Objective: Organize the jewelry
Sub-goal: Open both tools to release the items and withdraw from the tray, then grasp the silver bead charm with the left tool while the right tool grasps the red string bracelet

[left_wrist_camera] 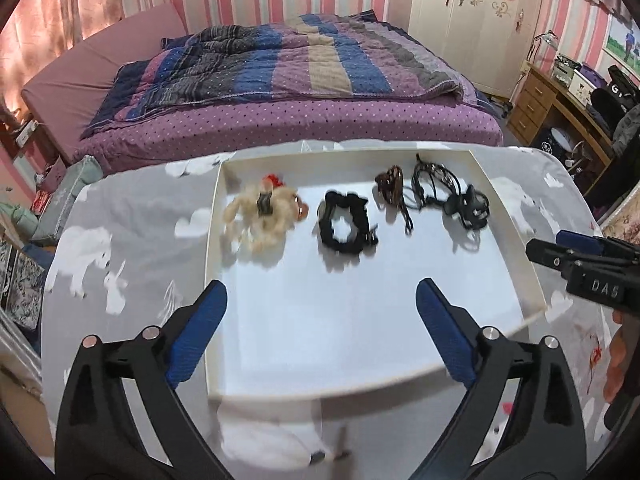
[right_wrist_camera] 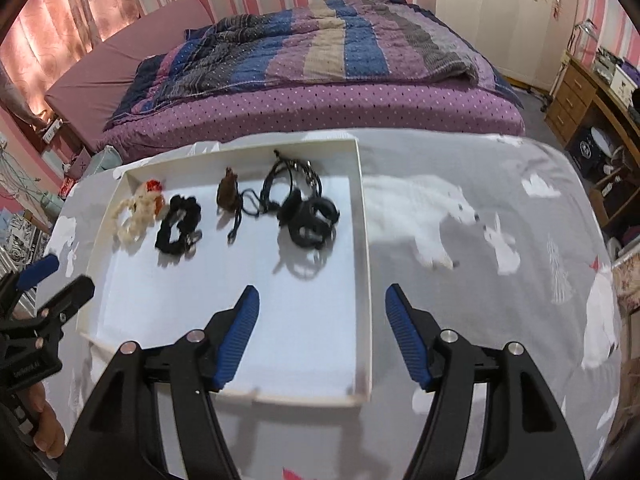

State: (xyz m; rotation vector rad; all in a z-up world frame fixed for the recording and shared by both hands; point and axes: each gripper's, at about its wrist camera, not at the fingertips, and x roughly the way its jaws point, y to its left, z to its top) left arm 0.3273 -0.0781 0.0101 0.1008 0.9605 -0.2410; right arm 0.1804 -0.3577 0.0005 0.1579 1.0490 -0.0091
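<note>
A shallow white tray (left_wrist_camera: 216, 240) (right_wrist_camera: 364, 264) lies on a table with a grey animal-print cloth. In its far half lie, left to right, a cream fluffy scrunchie (left_wrist_camera: 262, 216) (right_wrist_camera: 138, 212), a black scrunchie (left_wrist_camera: 346, 222) (right_wrist_camera: 178, 226), a brown hair tie with a cord (left_wrist_camera: 390, 186) (right_wrist_camera: 229, 196), and a heap of black hair bands (left_wrist_camera: 452, 196) (right_wrist_camera: 304, 208). My left gripper (left_wrist_camera: 322, 300) is open and empty over the tray's near half. My right gripper (right_wrist_camera: 322, 308) is open and empty over the tray's right wall; it also shows in the left wrist view (left_wrist_camera: 560, 248).
A bed with a striped quilt (left_wrist_camera: 280, 64) stands just beyond the table. A wooden desk with drawers (left_wrist_camera: 540, 100) and a white wardrobe (left_wrist_camera: 468, 12) are at the right. Cluttered items lie on the floor at the left (left_wrist_camera: 24, 272).
</note>
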